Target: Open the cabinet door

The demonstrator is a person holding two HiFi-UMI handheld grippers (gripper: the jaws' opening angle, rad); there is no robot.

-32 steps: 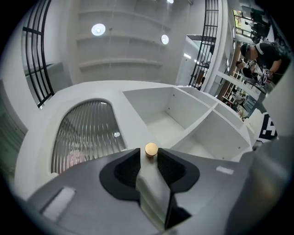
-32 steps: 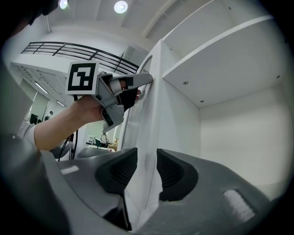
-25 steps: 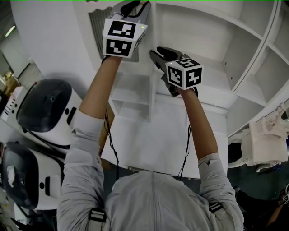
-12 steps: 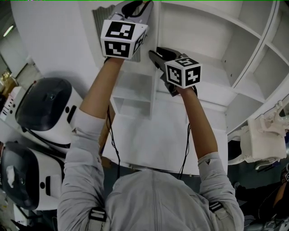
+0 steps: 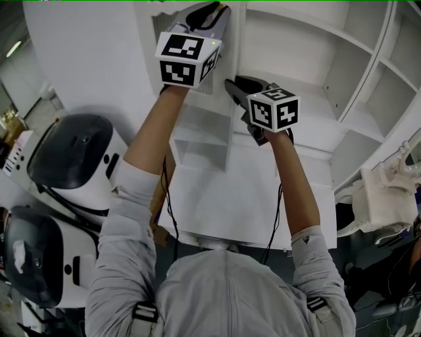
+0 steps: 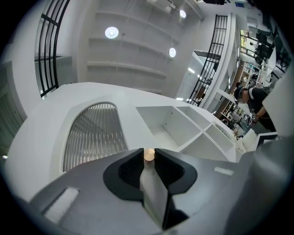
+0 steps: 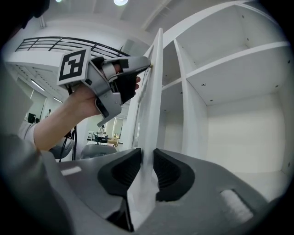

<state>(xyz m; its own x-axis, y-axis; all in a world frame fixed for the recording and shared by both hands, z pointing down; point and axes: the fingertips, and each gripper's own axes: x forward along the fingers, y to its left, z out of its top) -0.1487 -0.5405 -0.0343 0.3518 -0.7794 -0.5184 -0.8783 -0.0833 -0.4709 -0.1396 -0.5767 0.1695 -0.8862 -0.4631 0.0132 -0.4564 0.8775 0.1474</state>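
Observation:
The white cabinet door (image 5: 228,135) stands ajar, edge-on in the head view, with an arched ribbed pane (image 6: 94,135) in its face. My left gripper (image 5: 220,14) is high on the door, shut on its thin edge (image 6: 155,195) right at a small copper knob (image 6: 149,154). Lower down, my right gripper (image 5: 231,85) has the same edge (image 7: 154,92) between its jaws. Those jaws have just been closing, and both pads now press on the panel (image 7: 148,167). The left gripper (image 7: 146,69) also shows above in the right gripper view.
Open white shelves (image 5: 342,79) of the cabinet lie to the right of the door. Two white machines with dark rounded visors (image 5: 72,158) stand at the left. A white device (image 5: 385,197) sits at the right. People stand far off behind black railings (image 6: 255,98).
In the head view both grippers and the door edge between them have shifted a little to the right. The right gripper has drawn closer to the edge.

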